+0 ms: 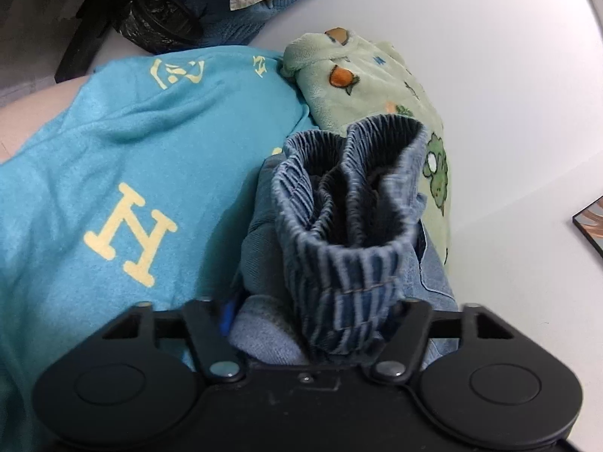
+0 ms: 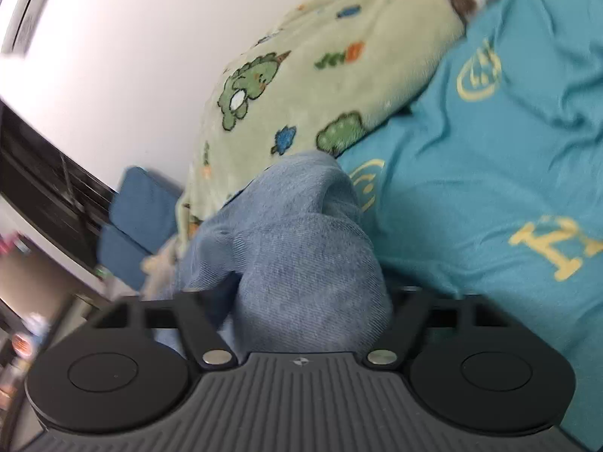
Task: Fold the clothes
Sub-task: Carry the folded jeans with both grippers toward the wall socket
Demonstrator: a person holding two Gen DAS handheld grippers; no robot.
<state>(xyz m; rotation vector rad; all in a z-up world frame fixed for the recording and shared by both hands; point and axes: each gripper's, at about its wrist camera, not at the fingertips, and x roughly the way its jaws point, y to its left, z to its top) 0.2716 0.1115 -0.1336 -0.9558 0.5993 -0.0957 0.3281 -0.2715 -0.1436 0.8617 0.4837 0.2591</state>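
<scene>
Two grippers, both clamped on the denim jeans (image 1: 339, 226): left gripper (image 1: 312, 324) grasps the elastic waistband, right gripper (image 2: 297, 309) a bunched leg. Jeans sit w/ teal sweatshirt (image 1: 132, 158) & green fleece (image 2: 320, 75) on white table (image 1: 490, 75).

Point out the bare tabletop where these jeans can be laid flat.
Bare white table lies past the green fleece garment, running to the table's edge. The other side is crowded: the teal shirt butts against the fleece, with the jeans bunched between them.
</scene>
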